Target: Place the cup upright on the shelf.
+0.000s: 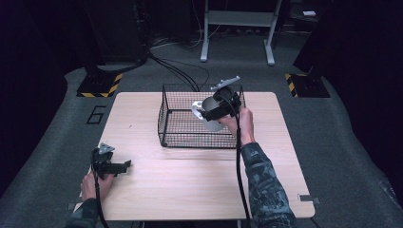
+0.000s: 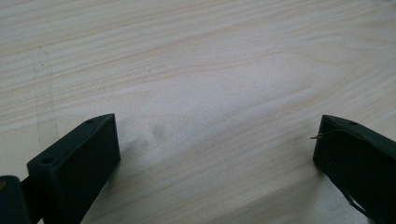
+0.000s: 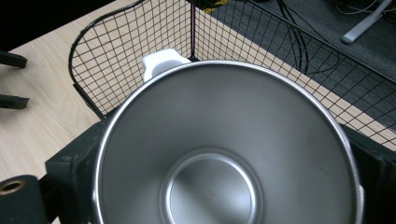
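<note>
- Holding a stainless steel cup (image 3: 229, 154) in my right gripper (image 1: 219, 105), I am carrying it above the wire basket (image 1: 171, 126) that stands on the far middle of the wooden table (image 1: 199, 185).
- My right jaws are closing on the cup's wall from either side; in the right gripper view the black pads are pressing against its left and right flanks, and its open mouth is facing the camera.
- The cup's long axis is lying tilted along my jaws, base toward my hand, mouth pointing toward the basket's far left corner.
- A white handle-like piece (image 3: 161, 63) is sticking out past the cup's far rim; I cannot tell what it belongs to.
- I am judging the cup to be above the basket's right half, so the move ahead is mostly downward, with the basket's mesh walls near on the right and far sides.
- My left gripper (image 1: 110, 166) is resting at the near left of the table, well apart from the basket, jaws spread wide and holding nothing, with bare wood between them.
- My right hand is plainly the nearer one for whatever the cup needs.
</note>
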A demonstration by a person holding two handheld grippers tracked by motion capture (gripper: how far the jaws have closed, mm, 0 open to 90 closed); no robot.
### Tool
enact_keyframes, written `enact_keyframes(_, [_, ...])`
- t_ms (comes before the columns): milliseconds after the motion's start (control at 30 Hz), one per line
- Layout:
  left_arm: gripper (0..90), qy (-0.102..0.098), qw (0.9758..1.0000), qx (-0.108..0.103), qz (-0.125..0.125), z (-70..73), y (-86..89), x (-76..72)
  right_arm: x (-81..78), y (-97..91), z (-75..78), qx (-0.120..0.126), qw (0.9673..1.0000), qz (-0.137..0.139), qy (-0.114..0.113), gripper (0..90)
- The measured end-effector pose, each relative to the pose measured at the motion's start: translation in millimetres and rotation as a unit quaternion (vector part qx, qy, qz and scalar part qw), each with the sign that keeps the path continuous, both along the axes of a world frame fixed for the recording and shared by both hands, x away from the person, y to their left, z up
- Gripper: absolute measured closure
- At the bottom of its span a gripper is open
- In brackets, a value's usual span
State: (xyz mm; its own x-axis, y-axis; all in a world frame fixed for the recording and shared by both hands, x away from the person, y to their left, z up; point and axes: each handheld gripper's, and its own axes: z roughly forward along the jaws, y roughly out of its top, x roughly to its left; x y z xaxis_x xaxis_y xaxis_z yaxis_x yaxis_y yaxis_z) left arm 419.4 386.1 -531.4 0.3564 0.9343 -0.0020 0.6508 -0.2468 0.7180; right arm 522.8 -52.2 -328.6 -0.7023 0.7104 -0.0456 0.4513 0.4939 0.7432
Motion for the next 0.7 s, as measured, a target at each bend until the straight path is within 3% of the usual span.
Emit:
enact_keyframes(400, [0.4, -0.006, 1.0, 0.0, 0.004, -0.9, -0.5, 0.2, 15.9, 3.3, -12.0, -0.009, 0.9998, -0.009, 0.015, 5.6])
enact_keyframes(700, [0.4, 0.0, 1.0, 0.0, 0.0, 0.0, -0.1, 0.1, 28.5, 2.5, -22.3, -0.012, 0.9993, -0.026, 0.024, 5.6])
